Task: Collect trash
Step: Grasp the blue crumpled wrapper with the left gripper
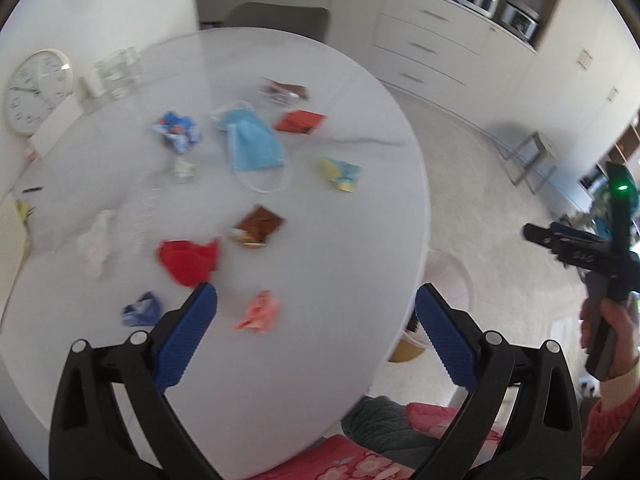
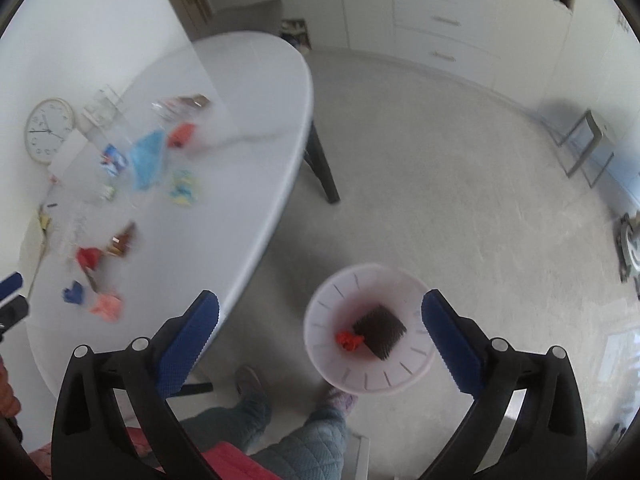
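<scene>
Trash litters the white table point(image 1: 320, 240), spread across the left and centre of the left wrist view: a blue scrap point(image 1: 141, 309) lower left, a red wrapper point(image 1: 187, 262), a pink wad point(image 1: 259, 312) nearest the left gripper point(image 1: 316, 320), whose fingers are spread wide and empty, seemingly poised to pick; right of the table edge, the bin point(image 2: 370, 330) stands on the floor within easy reach, a red scrap point(image 2: 349, 341) already inside; the right gripper point(image 2: 320, 322) hangs above it, fingers wide, holding nothing

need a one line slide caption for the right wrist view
Open right gripper above a white bin on the floor holding a red scrap, with litter left on the white table.
</scene>
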Available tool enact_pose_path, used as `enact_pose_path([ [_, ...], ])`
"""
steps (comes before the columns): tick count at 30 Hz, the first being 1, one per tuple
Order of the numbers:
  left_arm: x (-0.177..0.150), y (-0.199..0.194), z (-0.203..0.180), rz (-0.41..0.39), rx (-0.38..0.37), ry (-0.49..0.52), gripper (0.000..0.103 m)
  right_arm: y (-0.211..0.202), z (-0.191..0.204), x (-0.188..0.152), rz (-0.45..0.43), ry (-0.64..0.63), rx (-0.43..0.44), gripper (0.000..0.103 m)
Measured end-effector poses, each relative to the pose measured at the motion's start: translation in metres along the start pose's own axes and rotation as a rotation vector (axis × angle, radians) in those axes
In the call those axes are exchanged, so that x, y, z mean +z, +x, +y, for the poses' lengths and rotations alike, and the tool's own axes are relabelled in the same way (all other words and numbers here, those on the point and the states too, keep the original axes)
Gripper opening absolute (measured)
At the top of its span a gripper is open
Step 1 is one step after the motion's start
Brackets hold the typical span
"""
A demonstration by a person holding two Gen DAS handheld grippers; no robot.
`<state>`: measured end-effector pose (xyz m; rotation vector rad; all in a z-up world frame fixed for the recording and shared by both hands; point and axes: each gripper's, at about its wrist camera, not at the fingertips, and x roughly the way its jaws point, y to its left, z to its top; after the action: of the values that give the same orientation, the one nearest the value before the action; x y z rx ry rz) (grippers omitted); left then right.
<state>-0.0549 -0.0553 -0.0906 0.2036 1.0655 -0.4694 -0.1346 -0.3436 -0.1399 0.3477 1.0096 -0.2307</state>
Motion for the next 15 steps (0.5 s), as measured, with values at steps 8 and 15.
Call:
enact_pose_path([
  [8, -0.019, -0.024, 0.088, -0.051, 0.109, -0.140, 0.095, -0.013, 0.089, 0.028, -0.054, -0.148, 0.092, 0.101],
  [15, -0.041, -0.021, 0.148, -0.081, 0.088, -0.320, 0.095, 0.005, 0.154, 0.036, -0.030, -0.244, 0.143, 0.101],
])
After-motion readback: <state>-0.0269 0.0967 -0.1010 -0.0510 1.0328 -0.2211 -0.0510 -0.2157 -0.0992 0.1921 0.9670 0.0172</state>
